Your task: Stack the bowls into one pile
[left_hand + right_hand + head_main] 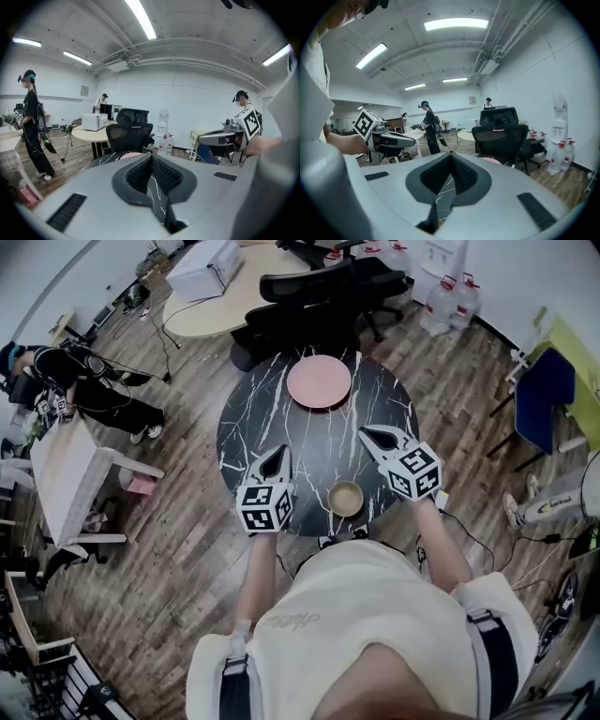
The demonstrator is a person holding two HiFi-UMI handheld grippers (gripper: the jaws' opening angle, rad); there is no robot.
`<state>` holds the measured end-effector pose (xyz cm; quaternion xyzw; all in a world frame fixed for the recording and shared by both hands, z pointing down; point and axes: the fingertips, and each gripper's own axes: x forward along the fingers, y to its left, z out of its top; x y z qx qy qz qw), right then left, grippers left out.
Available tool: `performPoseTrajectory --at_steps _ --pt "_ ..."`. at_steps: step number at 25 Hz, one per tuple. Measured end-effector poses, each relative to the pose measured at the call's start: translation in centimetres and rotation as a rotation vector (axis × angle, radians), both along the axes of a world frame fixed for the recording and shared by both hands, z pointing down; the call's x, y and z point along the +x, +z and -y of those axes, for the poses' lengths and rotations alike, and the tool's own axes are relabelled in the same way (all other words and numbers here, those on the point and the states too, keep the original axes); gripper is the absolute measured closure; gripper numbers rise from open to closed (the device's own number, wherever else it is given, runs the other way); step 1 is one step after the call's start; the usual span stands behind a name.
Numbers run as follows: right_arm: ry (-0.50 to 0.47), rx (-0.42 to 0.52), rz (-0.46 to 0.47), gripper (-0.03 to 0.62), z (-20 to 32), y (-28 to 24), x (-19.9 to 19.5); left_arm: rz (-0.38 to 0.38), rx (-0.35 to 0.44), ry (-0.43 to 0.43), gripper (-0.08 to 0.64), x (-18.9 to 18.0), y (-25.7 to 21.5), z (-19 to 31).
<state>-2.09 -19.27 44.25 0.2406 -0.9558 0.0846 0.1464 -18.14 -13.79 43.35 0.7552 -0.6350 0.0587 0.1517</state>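
On the round black marble table (pixel 281 423) a small tan bowl (pixel 345 498) sits near the front edge, between my two grippers. A pink bowl or plate (pixel 319 381) lies at the far side; a sliver of it (pixel 130 155) shows over the left gripper's jaws. My left gripper (pixel 281 455) is raised above the table left of the tan bowl, its jaws shut on nothing. My right gripper (pixel 367 434) is raised right of the bowl, also shut and empty. In each gripper view the other gripper shows, the right gripper (pixel 202 139) and the left gripper (pixel 408 140).
Black office chairs (pixel 319 292) stand just behind the table. A beige round table (pixel 220 301) with a white box is farther back, water bottles (pixel 450 296) at the back right, a blue chair (pixel 544 395) to the right. People stand at the left.
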Motion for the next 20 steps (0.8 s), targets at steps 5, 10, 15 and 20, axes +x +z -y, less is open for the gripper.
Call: performPoseTrajectory --at_steps 5,10,15,20 --pt "0.011 0.083 0.028 0.586 0.4 -3.2 -0.6 0.024 0.065 0.016 0.541 0.4 -3.1 1.1" --pt "0.044 0.127 0.076 0.586 0.9 -5.8 0.0 0.035 0.125 0.021 0.541 0.2 -5.9 1.5" --pt "0.050 0.156 0.106 0.586 1.1 -8.4 0.5 0.047 0.163 0.023 0.540 -0.5 -8.0 1.9" --pt "0.059 0.202 0.135 0.585 1.3 -10.9 0.7 0.049 0.188 0.015 0.540 -1.2 -9.1 2.3"
